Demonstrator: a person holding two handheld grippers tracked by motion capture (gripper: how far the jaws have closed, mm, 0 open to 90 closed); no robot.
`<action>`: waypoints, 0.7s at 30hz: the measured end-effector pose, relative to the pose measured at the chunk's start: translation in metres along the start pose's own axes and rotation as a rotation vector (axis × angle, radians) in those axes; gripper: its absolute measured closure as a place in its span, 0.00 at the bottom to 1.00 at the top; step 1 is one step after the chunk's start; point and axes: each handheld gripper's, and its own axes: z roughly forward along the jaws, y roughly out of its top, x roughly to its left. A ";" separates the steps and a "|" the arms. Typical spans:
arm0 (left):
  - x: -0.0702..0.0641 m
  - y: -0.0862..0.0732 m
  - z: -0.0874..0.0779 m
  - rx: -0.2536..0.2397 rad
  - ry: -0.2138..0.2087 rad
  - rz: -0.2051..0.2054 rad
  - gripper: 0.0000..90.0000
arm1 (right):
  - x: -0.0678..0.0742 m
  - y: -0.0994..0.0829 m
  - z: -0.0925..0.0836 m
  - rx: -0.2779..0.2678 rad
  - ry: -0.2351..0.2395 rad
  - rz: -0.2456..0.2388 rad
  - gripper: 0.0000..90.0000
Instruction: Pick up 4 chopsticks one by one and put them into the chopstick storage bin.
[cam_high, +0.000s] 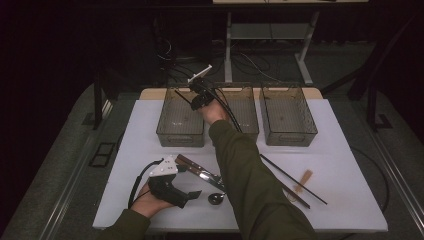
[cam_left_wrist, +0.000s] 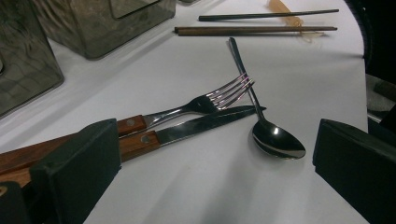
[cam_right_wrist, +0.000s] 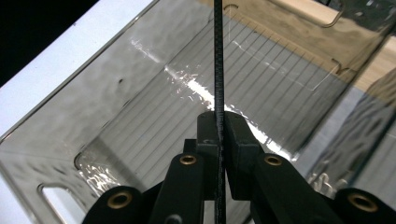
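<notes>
The right gripper (cam_right_wrist: 219, 140) has its jaws clenched on a thin black chopstick (cam_right_wrist: 217, 60), and it holds this over the left bin (cam_high: 181, 131) of three clear plastic bins at the far side of the white table (cam_high: 350, 210). I think the main risk is that the chopstick is released while it points upward and across the bin: it is long, so one end could catch on the rim and the stick could tip out onto the table, or rest slanted against the wall instead of lying flat on the ribbed floor. Also, because the grip is only on a narrow part, the stick can turn between the pads if it touches the wall. The chopstick looks dark, straight and very slim, with a fine texture along it. The left gripper (cam_high: 172, 192) rests at the near left of the table with jaws released and holding nothing, just beside a wood-handled fork (cam_left_wrist: 205, 102), a knife (cam_left_wrist: 196, 127) and a spoon (cam_left_wrist: 275, 140).
</notes>
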 end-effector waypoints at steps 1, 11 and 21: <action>0.000 0.000 0.001 -0.004 0.000 0.002 0.00 | 0.001 0.001 0.006 0.007 -0.004 0.001 0.95; 0.000 0.001 0.000 -0.003 -0.006 0.010 0.00 | 0.013 0.005 0.025 0.038 -0.002 0.008 0.94; 0.001 0.001 -0.001 -0.002 -0.006 0.011 0.00 | 0.015 0.007 0.020 -0.003 0.011 0.014 0.67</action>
